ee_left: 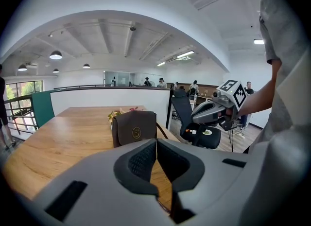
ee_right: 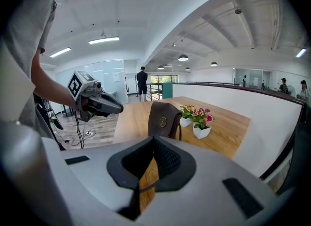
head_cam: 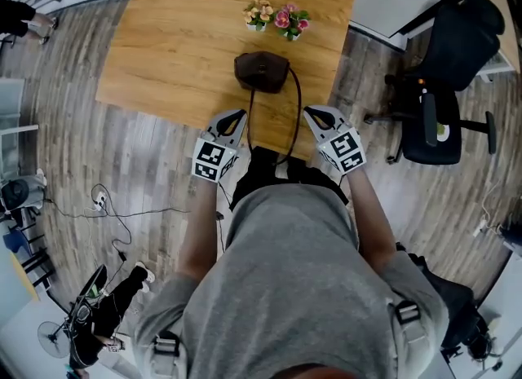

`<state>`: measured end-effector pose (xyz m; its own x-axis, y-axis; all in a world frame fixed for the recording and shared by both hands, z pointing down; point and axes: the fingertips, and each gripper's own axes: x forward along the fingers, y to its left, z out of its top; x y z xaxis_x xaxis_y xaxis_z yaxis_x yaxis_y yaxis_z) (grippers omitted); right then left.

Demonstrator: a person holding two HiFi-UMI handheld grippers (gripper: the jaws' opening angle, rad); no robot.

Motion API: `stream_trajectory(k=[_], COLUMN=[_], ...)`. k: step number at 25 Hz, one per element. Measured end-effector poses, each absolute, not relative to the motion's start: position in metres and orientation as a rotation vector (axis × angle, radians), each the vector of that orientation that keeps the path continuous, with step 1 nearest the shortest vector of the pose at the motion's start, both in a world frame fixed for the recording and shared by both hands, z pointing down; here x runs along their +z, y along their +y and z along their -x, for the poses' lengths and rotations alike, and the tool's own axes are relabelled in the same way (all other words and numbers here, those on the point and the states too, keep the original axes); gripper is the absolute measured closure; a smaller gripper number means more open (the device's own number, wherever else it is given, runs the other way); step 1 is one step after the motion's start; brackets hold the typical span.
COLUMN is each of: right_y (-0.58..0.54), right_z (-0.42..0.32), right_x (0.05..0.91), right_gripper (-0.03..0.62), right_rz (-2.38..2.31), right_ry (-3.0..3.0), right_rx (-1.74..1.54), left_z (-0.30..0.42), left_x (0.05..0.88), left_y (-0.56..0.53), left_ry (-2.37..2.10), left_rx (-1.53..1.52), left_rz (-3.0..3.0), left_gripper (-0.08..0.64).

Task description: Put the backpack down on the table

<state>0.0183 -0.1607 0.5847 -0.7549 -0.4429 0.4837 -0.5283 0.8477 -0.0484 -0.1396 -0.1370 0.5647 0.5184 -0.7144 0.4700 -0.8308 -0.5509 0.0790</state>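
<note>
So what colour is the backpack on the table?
Dark brown backpack, clearest in the left gripper view.

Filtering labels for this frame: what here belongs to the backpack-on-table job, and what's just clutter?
Job: backpack, table, left gripper, right gripper (both shut).

Lying about: flower pots, office chair, floor cables.

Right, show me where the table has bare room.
Bare: the wide stretch of table left of the backpack, and the strip right of it. Crowded: behind it, by the two flower pots; its straps cross the near edge.
</note>
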Motion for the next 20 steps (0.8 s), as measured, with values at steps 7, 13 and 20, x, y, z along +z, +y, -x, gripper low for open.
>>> stream_trajectory(k=[7, 13, 20], right_y=[-0.152, -0.142, -0.132], right_z=[-0.036, -0.053, -0.059], right_x=[0.584, 0.587, 0.586], right_gripper=[0.589, 0.591, 0.591], right_rz=[-0.669, -0.643, -0.597], right_ry=[-2.562, -2.562, -2.573], right_rx=[0.225, 0.223, 0.205], left_z=[0.124, 0.114, 0.109], left_x=[0.559, 0.56, 0.559], left_y=[-0.127, -0.111, -0.093], left_ry=[-1.339, -1.375, -1.429], left_rx=[0.56, 0.568, 0.568], left_rz=[-2.459, -2.433, -2.401], left_gripper=[0.535, 0.535, 0.535])
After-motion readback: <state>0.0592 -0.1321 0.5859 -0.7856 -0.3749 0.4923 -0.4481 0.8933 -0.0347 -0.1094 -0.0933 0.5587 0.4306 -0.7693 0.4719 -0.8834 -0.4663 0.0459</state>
